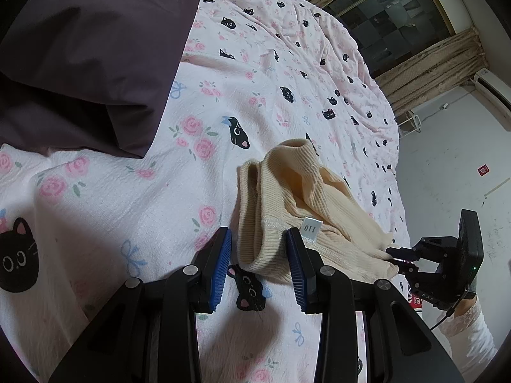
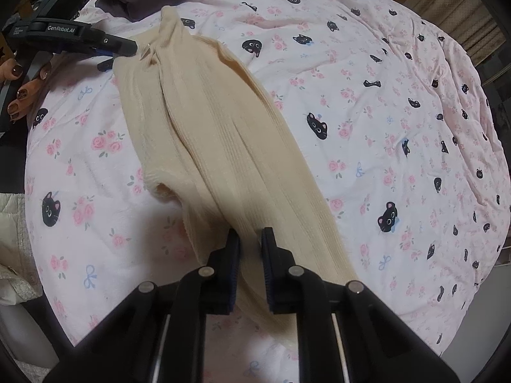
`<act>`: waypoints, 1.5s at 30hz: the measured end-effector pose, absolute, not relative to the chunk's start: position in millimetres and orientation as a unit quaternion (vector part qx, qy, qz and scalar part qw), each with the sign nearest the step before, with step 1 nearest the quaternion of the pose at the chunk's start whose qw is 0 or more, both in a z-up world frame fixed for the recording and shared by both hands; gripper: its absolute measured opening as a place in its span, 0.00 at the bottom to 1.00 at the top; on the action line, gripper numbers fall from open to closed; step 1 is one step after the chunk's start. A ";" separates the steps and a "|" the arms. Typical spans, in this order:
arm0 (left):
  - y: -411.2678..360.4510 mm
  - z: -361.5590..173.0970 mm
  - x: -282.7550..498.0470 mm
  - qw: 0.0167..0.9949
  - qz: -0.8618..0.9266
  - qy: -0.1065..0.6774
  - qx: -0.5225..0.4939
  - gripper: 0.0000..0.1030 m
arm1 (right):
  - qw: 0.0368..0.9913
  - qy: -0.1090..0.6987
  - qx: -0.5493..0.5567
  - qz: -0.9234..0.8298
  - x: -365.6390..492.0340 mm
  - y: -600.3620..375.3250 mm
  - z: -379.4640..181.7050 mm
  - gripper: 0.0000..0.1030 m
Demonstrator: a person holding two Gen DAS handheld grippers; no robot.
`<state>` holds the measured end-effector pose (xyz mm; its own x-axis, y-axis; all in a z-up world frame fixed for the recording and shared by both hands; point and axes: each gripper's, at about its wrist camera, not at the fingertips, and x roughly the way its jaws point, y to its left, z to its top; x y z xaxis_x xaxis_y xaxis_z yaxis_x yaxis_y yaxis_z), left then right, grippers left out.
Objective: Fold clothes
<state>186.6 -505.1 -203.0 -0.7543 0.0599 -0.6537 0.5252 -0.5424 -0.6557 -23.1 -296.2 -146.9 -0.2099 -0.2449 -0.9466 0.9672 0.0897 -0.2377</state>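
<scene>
A cream ribbed knit top [image 2: 204, 146] lies stretched out in a long, narrow band on a bed covered by a pink-white sheet [image 1: 105, 198] printed with black cat faces, roses and blue bows. Its neck end, with a turtleneck collar [image 1: 298, 156] and a white size label [image 1: 312, 228], is at the left tongs; its hem end runs down to the right tongs.

The left tongs [image 1: 258, 266] stand partly spread, the folded neck edge of the top lying between the blue pads. The right pad touches the cloth; the left pad stands a little clear of it, so the pictures show no firm pinch there. In the right wrist view the same tongs [image 2: 127, 49] reach in from the upper left to the neck end, with a person's fingers with dark-painted nails [image 2: 24, 92] below them.

The right tongs [image 2: 250, 245] are nearly pressed together, pinching the lower part of the top in the narrow gap between their pads. In the left wrist view they [image 1: 399, 257] sit at the far corner of the fabric, near the bed's edge.

A dark purple pillow [image 1: 86, 63] lies on the bed, well apart from the top. Beige curtains [image 1: 428, 67] hang by a dark window beyond.
</scene>
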 end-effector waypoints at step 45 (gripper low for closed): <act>-506.3 -203.3 183.9 0.140 -0.817 0.460 0.320 0.30 | 0.484 0.546 0.381 -0.568 -92.7 -360.4 -159.0 0.02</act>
